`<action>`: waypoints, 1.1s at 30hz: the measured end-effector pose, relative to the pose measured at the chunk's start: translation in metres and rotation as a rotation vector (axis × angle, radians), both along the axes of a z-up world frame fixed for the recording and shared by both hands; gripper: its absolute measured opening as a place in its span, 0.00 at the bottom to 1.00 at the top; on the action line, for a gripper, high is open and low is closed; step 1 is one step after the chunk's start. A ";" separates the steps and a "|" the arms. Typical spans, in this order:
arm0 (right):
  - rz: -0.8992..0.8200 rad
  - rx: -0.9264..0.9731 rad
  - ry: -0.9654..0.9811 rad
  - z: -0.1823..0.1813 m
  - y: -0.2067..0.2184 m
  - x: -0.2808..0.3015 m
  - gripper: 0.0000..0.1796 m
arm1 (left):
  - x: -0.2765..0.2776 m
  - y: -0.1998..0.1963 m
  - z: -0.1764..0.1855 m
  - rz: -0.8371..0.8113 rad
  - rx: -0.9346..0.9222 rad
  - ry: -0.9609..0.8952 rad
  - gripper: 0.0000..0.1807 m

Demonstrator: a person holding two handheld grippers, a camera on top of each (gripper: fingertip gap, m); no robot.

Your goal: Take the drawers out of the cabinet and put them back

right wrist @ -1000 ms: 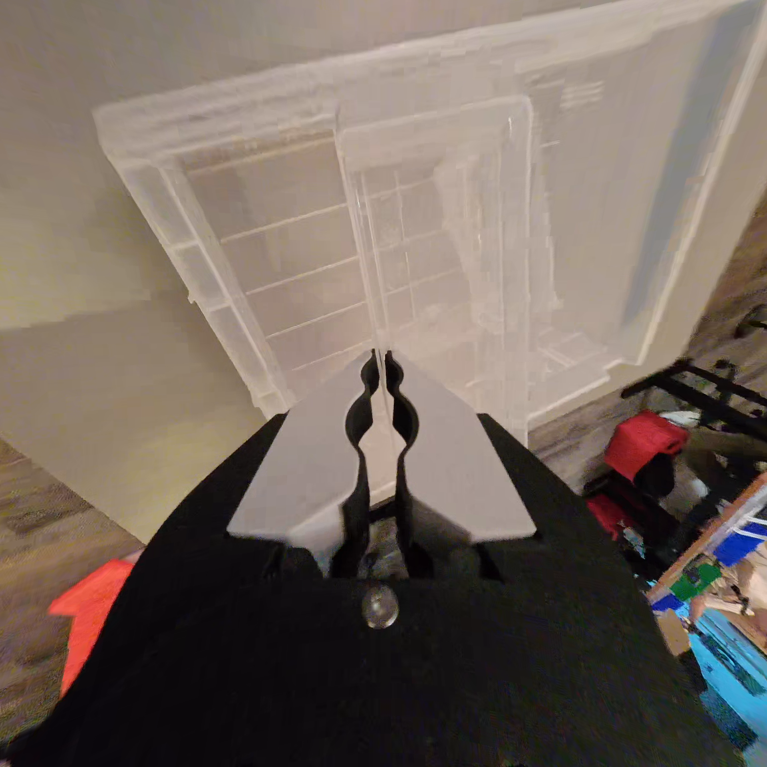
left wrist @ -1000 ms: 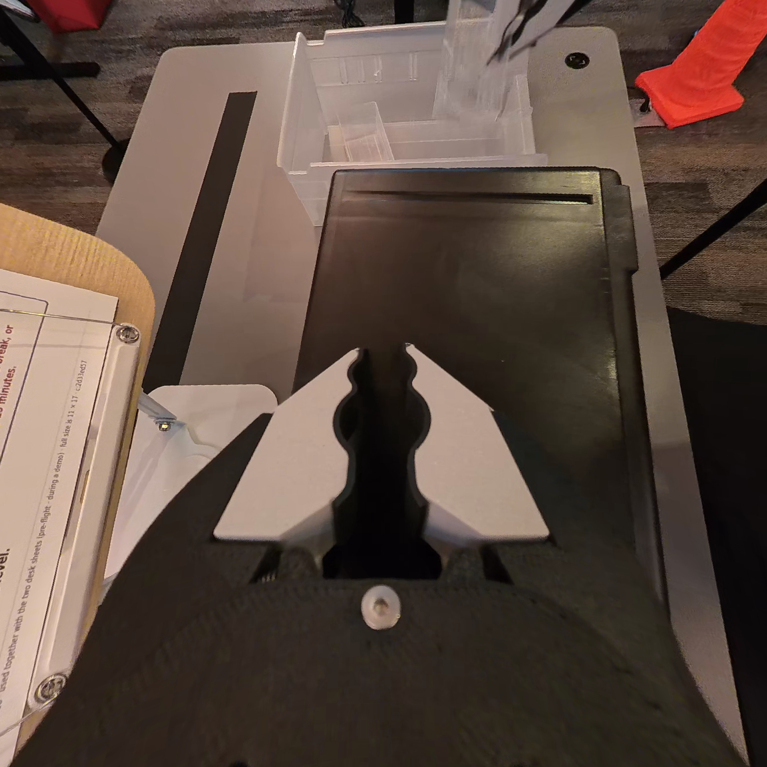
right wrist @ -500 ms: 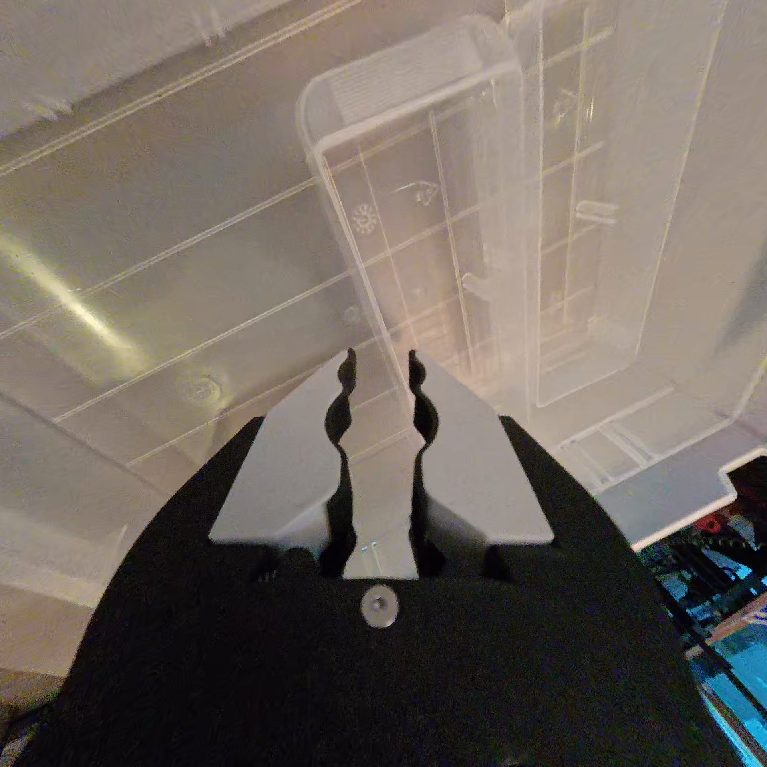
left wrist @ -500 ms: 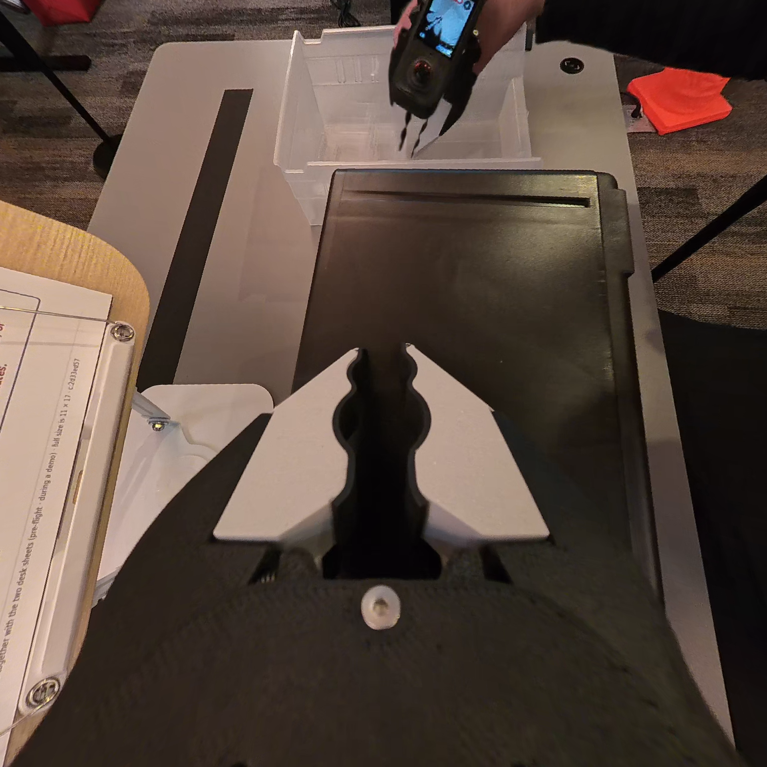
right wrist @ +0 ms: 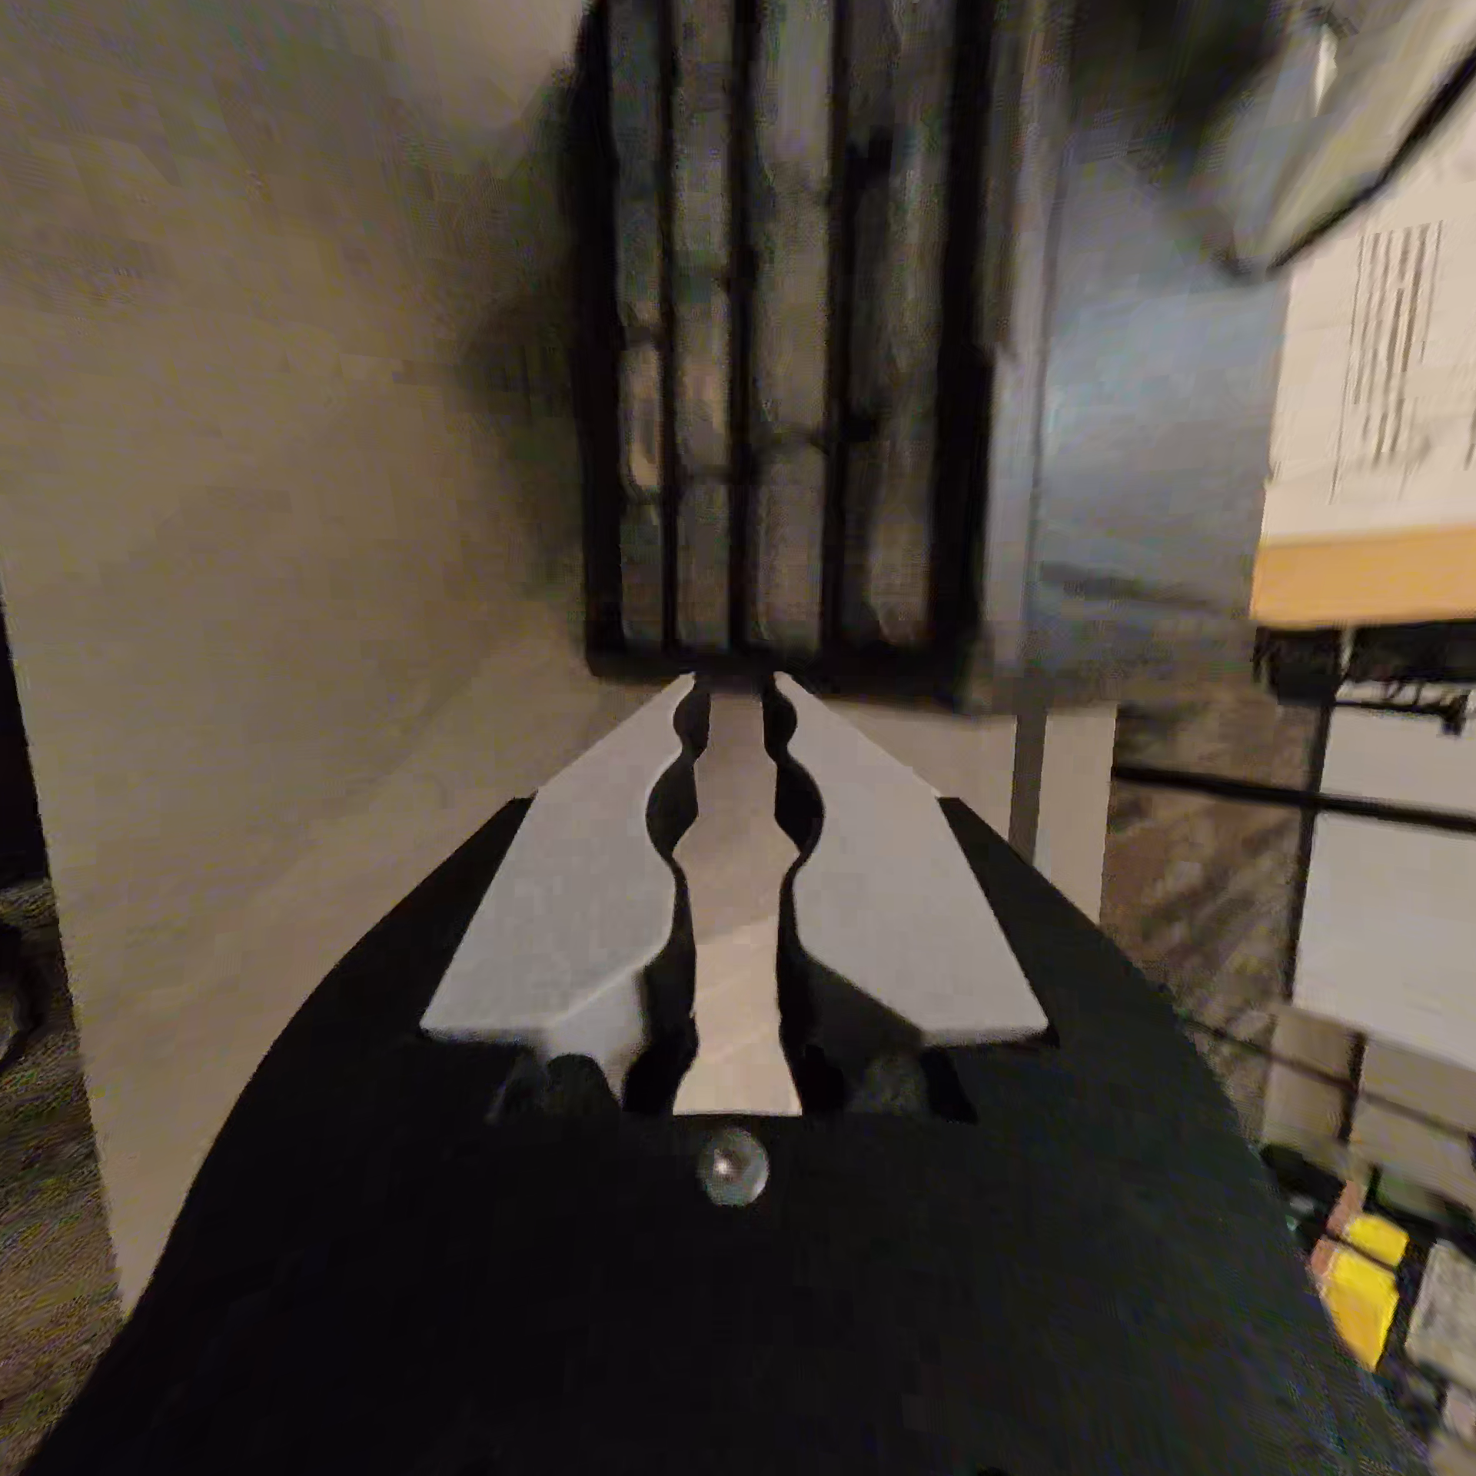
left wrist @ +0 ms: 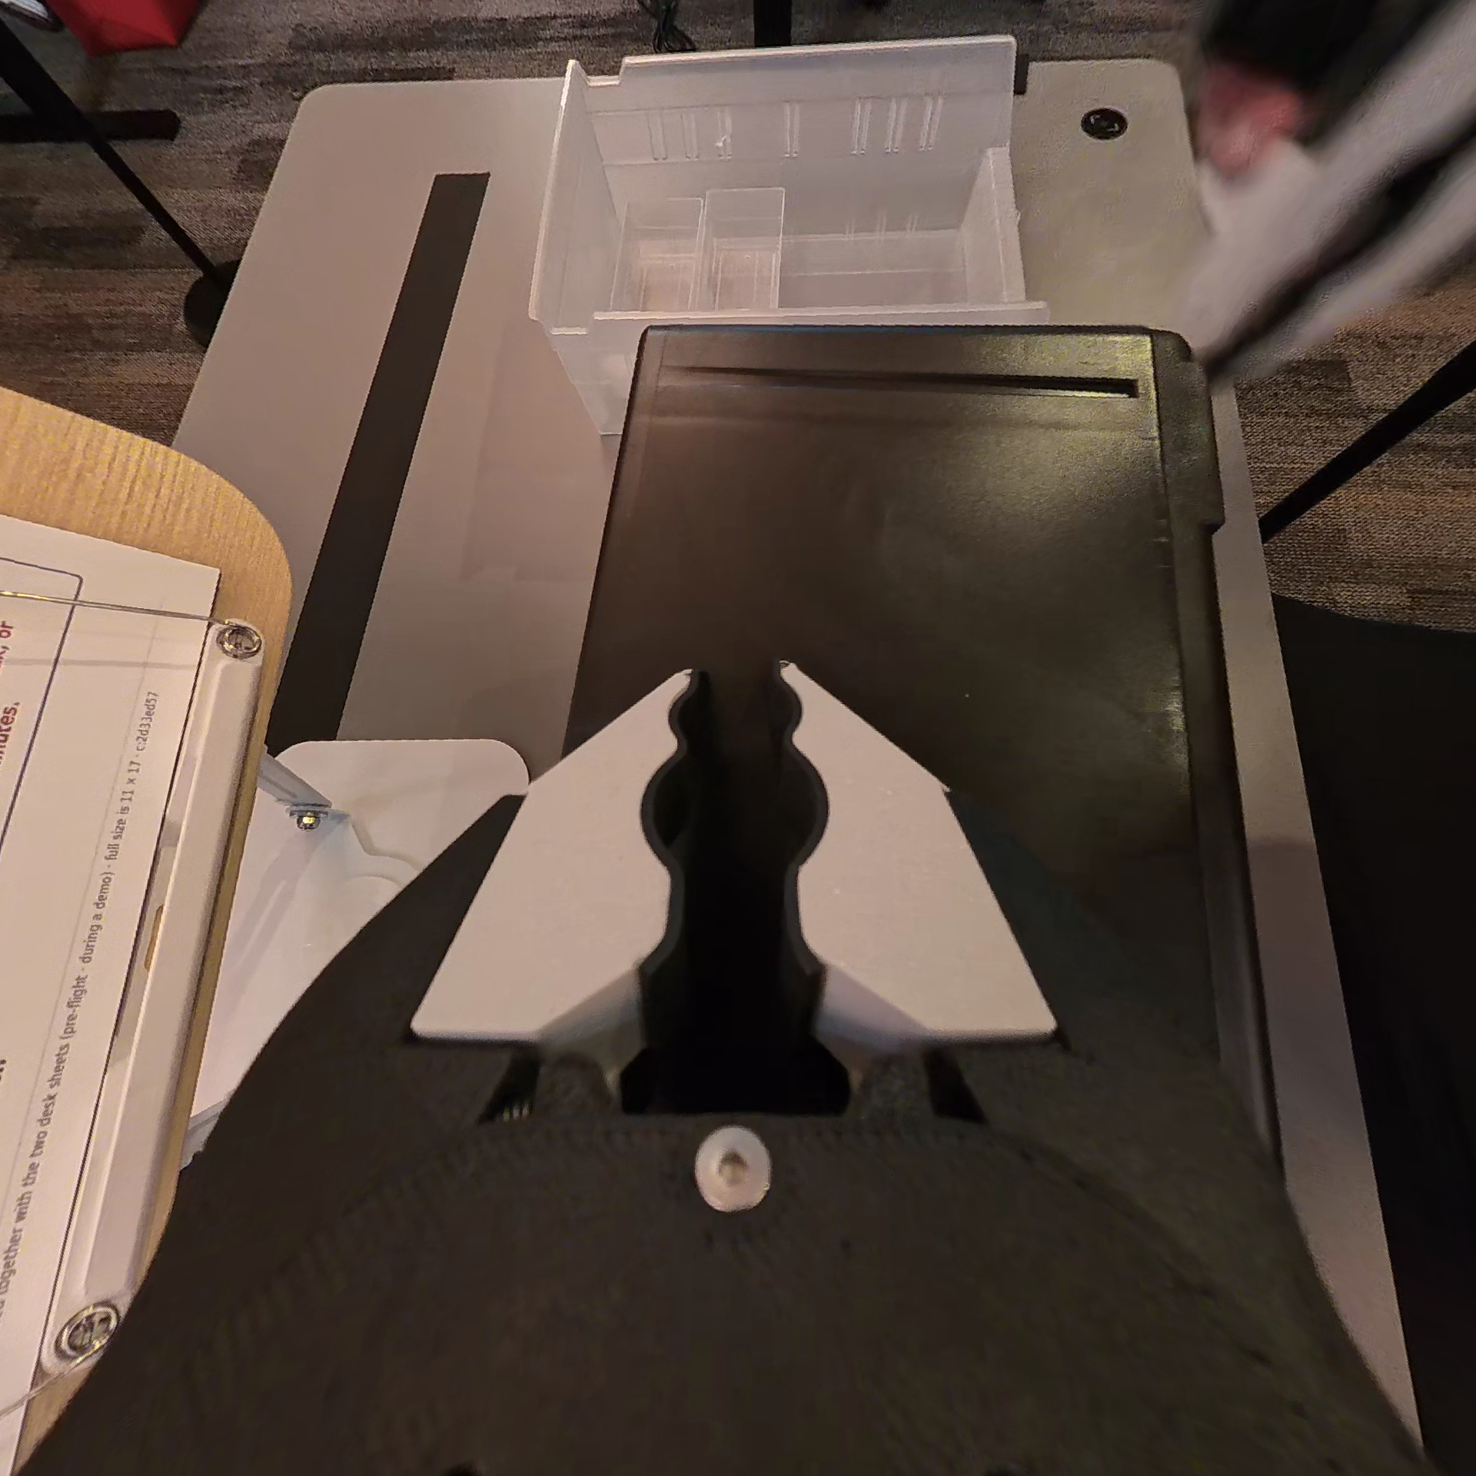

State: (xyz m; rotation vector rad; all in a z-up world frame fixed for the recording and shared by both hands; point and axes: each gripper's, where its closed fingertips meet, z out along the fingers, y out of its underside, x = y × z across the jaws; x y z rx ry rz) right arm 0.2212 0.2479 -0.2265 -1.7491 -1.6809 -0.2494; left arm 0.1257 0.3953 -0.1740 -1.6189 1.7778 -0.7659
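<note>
Right tongs point(right wrist: 733, 687) dropped the small drawer point(left wrist: 739, 247) in the bin, now empty, gaping; left tongs point(left wrist: 735, 679) gape over cabinet point(left wrist: 902, 575). Approach 12 o'clock slots squarely.

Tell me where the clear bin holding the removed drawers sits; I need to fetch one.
In the left wrist view, the clear bin stands on the grey table, top centre, just beyond the black cabinet's far edge.

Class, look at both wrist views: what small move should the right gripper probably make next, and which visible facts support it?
Probably move forward to one small drawer in the black cabinet and close on its front. The right gripper is empty, jaws apart, and points at the cabinet's drawer fronts. Two small drawers already lie in the clear bin. The left gripper rests open over the cabinet top.
</note>
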 end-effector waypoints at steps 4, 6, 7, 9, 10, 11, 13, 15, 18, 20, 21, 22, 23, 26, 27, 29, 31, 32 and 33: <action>0.170 0.222 0.032 -0.020 -0.002 -0.117 0.10 | 0.000 0.001 0.000 0.008 0.005 -0.001 0.08; 0.205 0.353 -0.021 -0.038 0.010 -0.150 0.15 | 0.000 0.001 0.000 0.012 0.004 -0.001 0.08; 0.226 0.431 -0.036 -0.044 0.016 -0.164 0.15 | 0.000 0.001 0.000 0.013 0.002 0.000 0.08; 0.246 0.562 -0.063 -0.052 0.031 -0.185 0.14 | 0.000 0.001 0.000 0.014 -0.002 -0.001 0.08; 0.256 0.611 -0.069 -0.056 0.038 -0.193 0.13 | 0.000 0.001 0.000 0.015 -0.002 -0.001 0.08; 0.264 0.644 -0.078 -0.061 0.044 -0.200 0.12 | 0.000 0.001 0.000 0.015 -0.002 -0.001 0.07; 0.249 0.709 -0.085 -0.064 0.056 -0.209 0.09 | 0.000 0.001 0.000 0.015 0.000 -0.001 0.07; 0.242 0.733 -0.060 -0.065 0.062 -0.215 0.07 | 0.000 0.001 0.000 0.013 -0.002 -0.001 0.08; 0.257 0.762 -0.048 -0.065 0.063 -0.220 0.06 | 0.000 0.001 0.000 0.009 -0.007 -0.001 0.08; 0.265 0.763 -0.032 -0.065 0.063 -0.220 0.06 | 0.000 0.001 0.000 0.008 -0.002 -0.001 0.08; 0.270 0.764 -0.029 -0.065 0.063 -0.219 0.06 | 0.000 0.001 0.000 0.008 0.001 -0.001 0.08; 0.269 0.760 -0.026 -0.064 0.062 -0.219 0.06 | 0.000 0.000 0.000 0.007 0.002 -0.002 0.08; 0.269 0.752 -0.024 -0.064 0.061 -0.219 0.06 | 0.000 0.000 0.000 0.007 0.002 -0.002 0.08; 0.284 0.722 -0.018 -0.064 0.052 -0.222 0.05 | 0.000 0.000 0.000 0.007 0.002 -0.002 0.08; 0.286 0.713 -0.015 -0.064 0.048 -0.222 0.05 | 0.000 0.000 0.000 0.007 0.003 -0.002 0.08; 0.301 0.705 -0.009 -0.064 0.036 -0.224 0.05 | 0.000 0.000 0.000 0.007 0.003 -0.002 0.08; 0.325 0.688 0.019 -0.065 0.023 -0.227 0.06 | 0.000 0.000 0.000 0.006 0.002 -0.002 0.08; 0.325 0.671 0.034 -0.065 0.018 -0.227 0.07 | 0.000 0.000 0.000 0.006 0.001 -0.002 0.08; 0.315 0.654 0.047 -0.064 0.017 -0.227 0.11 | 0.000 0.000 0.000 0.006 -0.001 -0.002 0.08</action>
